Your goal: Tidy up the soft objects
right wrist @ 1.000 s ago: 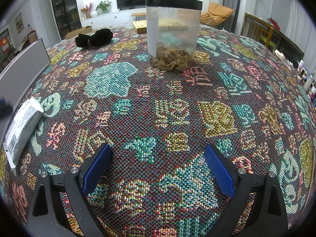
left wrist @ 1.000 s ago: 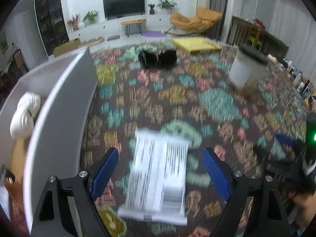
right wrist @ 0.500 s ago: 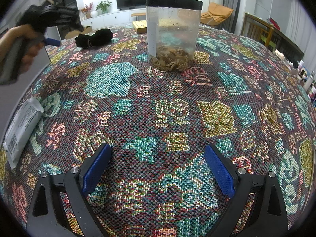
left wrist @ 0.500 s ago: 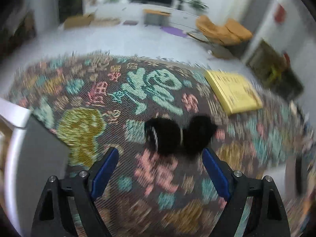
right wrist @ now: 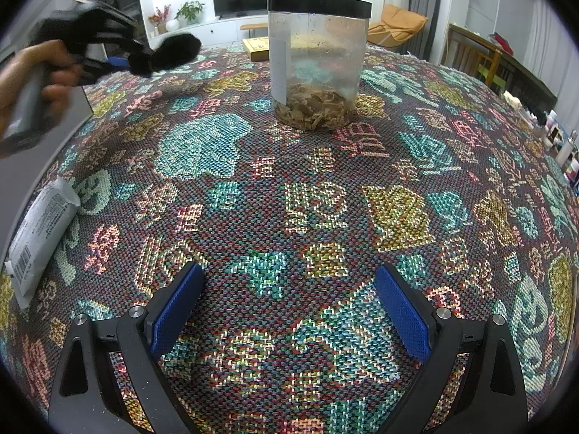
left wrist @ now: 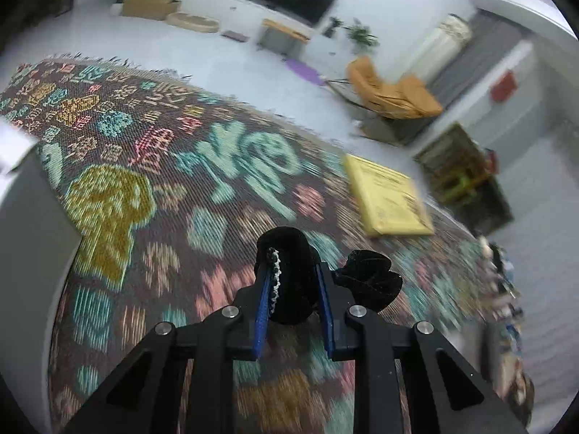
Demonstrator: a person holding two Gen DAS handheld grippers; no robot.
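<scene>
Two grippers are in my feeds, and only one has anything in it. My left gripper (left wrist: 292, 291) is clenched on a soft black velvet scrunchie-like bundle with a thin white stitched trim (left wrist: 289, 275), its blue pads (left wrist: 263, 303) pressed against either side of the fabric; a second black lobe of the same soft thing (left wrist: 369, 280) bulges out just to the right of the right finger. In the right wrist view I see that same gripper (right wrist: 119, 61) raised off the cloth at the far left, blurred, with the black bundle (right wrist: 170, 52) sticking out in front of it and the hand (right wrist: 32, 83) wrapped around the handle. My right gripper (right wrist: 289, 311) is released, its fingers spread wide with only the multicoloured woven tablecloth with teal, gold and pink motifs (right wrist: 289, 199) between them. Ahead of it, well apart, a clear round plastic jar with a black lid (right wrist: 318, 61) stands upright on the cloth with brown dried pieces heaped in its bottom. A white rectangular packet with printed text and a barcode (right wrist: 39, 235) lies flat near the left edge of the cloth. From the left wrist view, a flat yellow rectangular box (left wrist: 389, 199) rests on the cloth beyond the bundle, and a grey-white panel-sided bin (left wrist: 32, 246) stands along the left.
</scene>
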